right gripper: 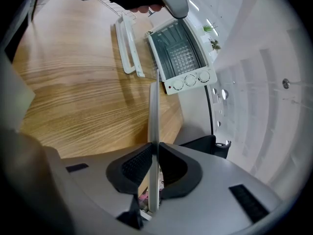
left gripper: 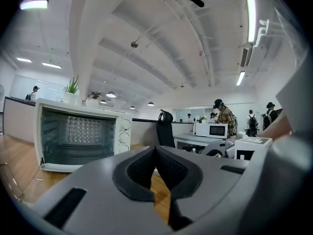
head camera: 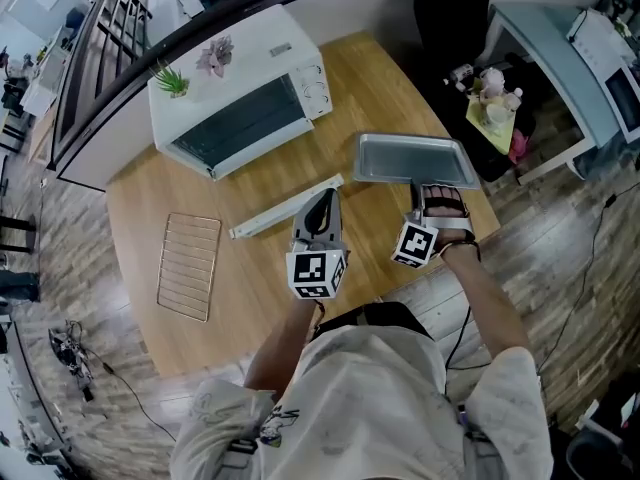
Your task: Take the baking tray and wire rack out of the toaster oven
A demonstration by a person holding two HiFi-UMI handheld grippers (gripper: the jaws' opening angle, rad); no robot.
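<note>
Jaws of the left gripper (left gripper: 155, 151) are pressed together with nothing between them. The near rim of the baking tray (head camera: 410, 158) is clamped in the right gripper (right gripper: 154, 148) at the table's (head camera: 250, 298) right side. The wire rack (head camera: 190, 265) is laid flat at the left, outside the open-doored toaster oven (head camera: 240, 93).

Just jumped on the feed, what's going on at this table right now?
A person is working with two hand-held grippers. The right hand-held gripper is clamped on the rim of the flat silver metal baking tray, out over the right side of the wooden table. The left hand-held gripper is shut and empty. The rectangular wire rack lies on the table's left side, and the white toaster oven looks empty.
</note>
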